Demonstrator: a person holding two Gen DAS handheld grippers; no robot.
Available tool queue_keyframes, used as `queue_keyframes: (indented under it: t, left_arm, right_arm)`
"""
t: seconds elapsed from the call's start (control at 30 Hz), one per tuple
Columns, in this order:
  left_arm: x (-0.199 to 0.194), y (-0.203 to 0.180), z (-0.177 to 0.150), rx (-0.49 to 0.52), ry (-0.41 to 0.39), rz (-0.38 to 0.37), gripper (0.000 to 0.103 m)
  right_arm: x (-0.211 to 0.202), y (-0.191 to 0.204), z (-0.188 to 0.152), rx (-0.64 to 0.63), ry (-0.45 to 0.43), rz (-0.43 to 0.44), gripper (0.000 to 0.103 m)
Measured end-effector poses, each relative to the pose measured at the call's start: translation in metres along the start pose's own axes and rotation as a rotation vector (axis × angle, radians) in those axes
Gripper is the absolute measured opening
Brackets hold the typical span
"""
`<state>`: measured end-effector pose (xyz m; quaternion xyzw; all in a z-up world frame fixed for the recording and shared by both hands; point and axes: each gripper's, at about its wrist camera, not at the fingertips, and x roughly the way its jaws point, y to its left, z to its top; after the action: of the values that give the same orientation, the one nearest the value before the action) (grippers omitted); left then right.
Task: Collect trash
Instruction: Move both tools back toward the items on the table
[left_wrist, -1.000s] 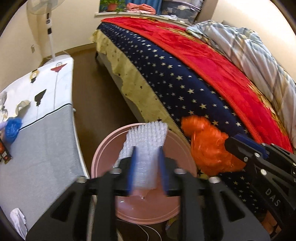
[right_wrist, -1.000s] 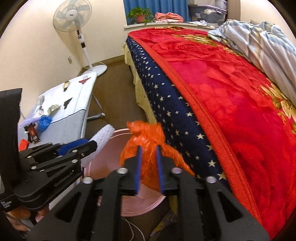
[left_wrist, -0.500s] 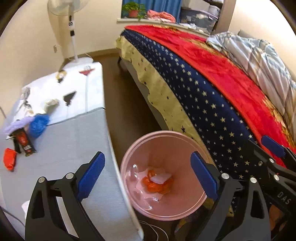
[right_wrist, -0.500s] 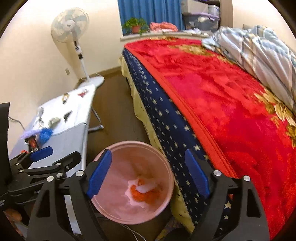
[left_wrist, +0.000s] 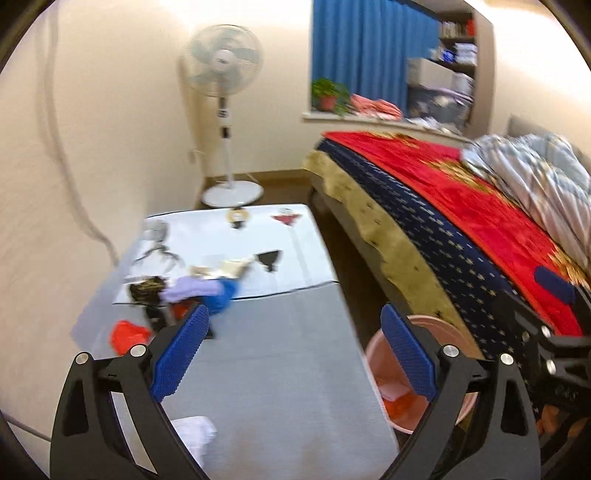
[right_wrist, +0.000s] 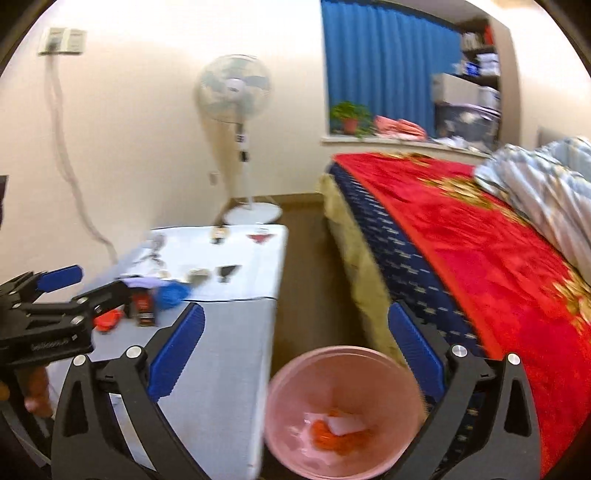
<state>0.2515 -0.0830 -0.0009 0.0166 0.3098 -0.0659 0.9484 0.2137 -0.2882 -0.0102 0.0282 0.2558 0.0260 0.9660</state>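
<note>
Right claw (right_wrist: 295, 345) opening wide, empty, above pink bin (right_wrist: 343, 410).

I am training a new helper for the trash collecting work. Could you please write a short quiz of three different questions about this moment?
1. True or false: the left gripper holds a piece of trash.
2. Where does the pink bin stand? A) on the bed B) on the floor between the table and the bed C) on the table
3. Fill in: the crumpled trash lying in the bin is mostly ____ in colour.

Key
1. False: nothing is between its jaws.
2. B: between the grey table and the bed.
3. Orange: the orange trash lies at the bottom.
</note>
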Motion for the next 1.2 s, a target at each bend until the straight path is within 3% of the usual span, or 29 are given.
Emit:
queue_keyframes:
  t: [0.23, 0.43, 0.8, 1.2]
  left_arm:
    - [-0.007, 0.06, -0.011, -0.084, -0.014, 0.113, 0.091]
    - [0.003, 0.094, -0.024, -0.092, -0.015, 0.216, 0.091]
    - [0.032, 0.125, -0.017, -0.141, -0.02, 0.246, 0.091]
    - [0.049, 0.186, -0.013, -0.27, -0.046, 0.364, 0.091]
  right_arm:
    - [0.004, 0.063, -0.004, -0.094, -0.016, 0.129, 0.098]
    - [0.018, 0.088, -0.011, -0.13, 0.004, 0.149, 0.098]
    - [0.039, 0.098, -0.009, -0.117, 0.025, 0.132, 0.098]
    - [0.085, 0.104, -0.017, -0.078, 0.085, 0.077, 0.098]
